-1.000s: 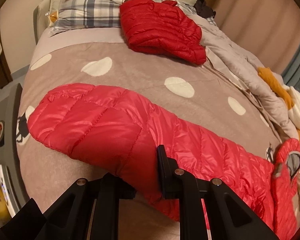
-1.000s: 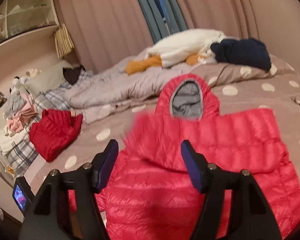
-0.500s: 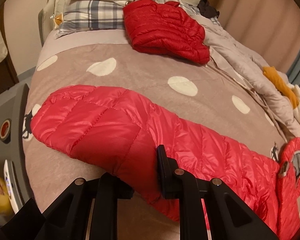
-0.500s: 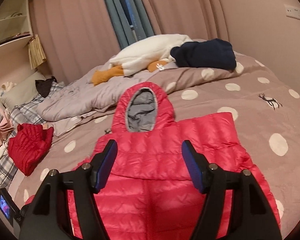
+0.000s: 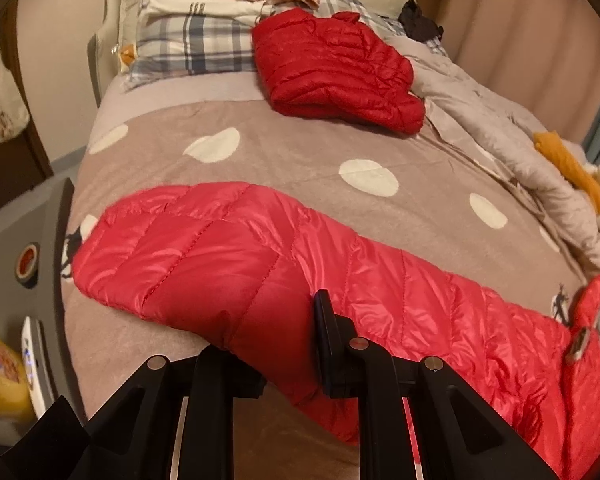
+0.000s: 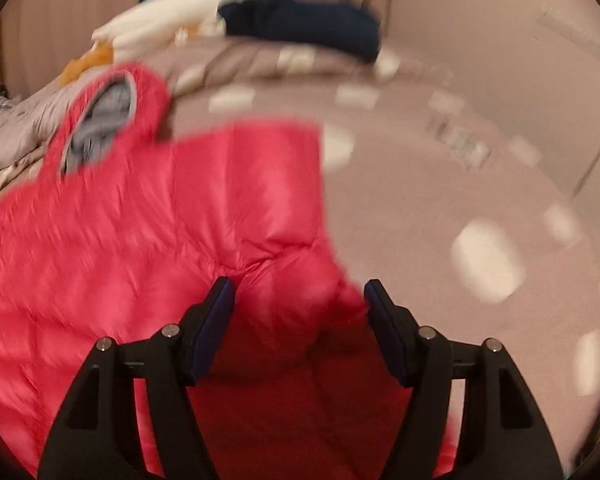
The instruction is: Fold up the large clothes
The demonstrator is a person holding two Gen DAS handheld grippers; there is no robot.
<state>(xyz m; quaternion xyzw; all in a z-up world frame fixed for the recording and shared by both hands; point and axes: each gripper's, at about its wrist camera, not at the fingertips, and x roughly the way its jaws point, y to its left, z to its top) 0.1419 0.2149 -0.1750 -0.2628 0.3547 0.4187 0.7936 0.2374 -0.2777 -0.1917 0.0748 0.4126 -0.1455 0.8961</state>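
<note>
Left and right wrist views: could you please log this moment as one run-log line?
left gripper: shut on red puffer jacket sleeve | right gripper: open, straddling jacket's other side | bed: jacket flat

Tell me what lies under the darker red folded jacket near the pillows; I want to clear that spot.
The folded jacket rests on the dotted blanket, its far edge against the plaid pillow and its right side beside the grey quilt. Anything directly beneath is covered.

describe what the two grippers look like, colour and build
Both are matte black plastic frames with angular, triangular cut-out arms and silver round pin heads at the joints. The left gripper has black fingers. The right gripper carries flat dark blue pads on its fingers. No cables, markings or sleeves show.
</note>
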